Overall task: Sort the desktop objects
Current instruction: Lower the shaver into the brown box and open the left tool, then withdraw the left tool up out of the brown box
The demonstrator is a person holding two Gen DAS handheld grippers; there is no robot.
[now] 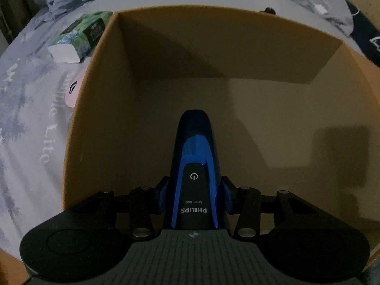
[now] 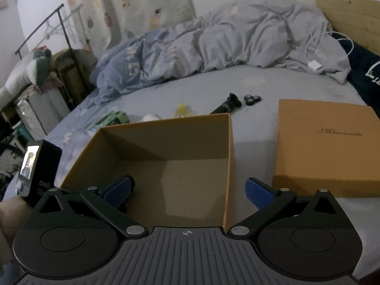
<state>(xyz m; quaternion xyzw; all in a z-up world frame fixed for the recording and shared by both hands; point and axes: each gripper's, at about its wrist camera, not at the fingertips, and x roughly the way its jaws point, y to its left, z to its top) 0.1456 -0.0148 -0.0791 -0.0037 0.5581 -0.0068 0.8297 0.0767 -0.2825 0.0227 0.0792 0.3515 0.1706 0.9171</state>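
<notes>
Shaver: I've got the blue Philips shaver body (image 1: 194, 173) pinched in my left gripper (image 1: 194, 196), blue pads pressed to its two sides, power button facing up at me.
Where it is: it hangs over the open cardboard box (image 1: 99, 109), inside the line of the walls and clear of the floor, as far as I can judge in this dim light.
Long axis: the shaver runs straight ahead along my fingers, nose pointing toward the far wall of the box, so the bare floor lies below and ahead of it.
The move: I judge that lowering and letting go is all it needs; nothing in the box stands in the way.
Right gripper: my right gripper (image 2: 190, 191) is spread wide and holds nothing, poised over the near edge of the same box (image 2: 228, 154).
Nearer hand: the left, plainly; it already has the load.
Still on the bed: one black handle-like piece (image 2: 226, 104) and one three-ring shaver head (image 2: 252, 99) just beside it, both beyond the box.
Also out there: one green tissue pack (image 1: 80, 35), one pink item (image 1: 74, 87) touching the box's left wall, one yellow thing (image 2: 182, 109) I can't identify.
Count of boxes: one open box, one lid (image 2: 327, 147) lying flat to its right.
Bedding: one rumpled grey duvet (image 2: 213, 45) at the back, one white charger cable (image 2: 315, 64) on it.
</notes>
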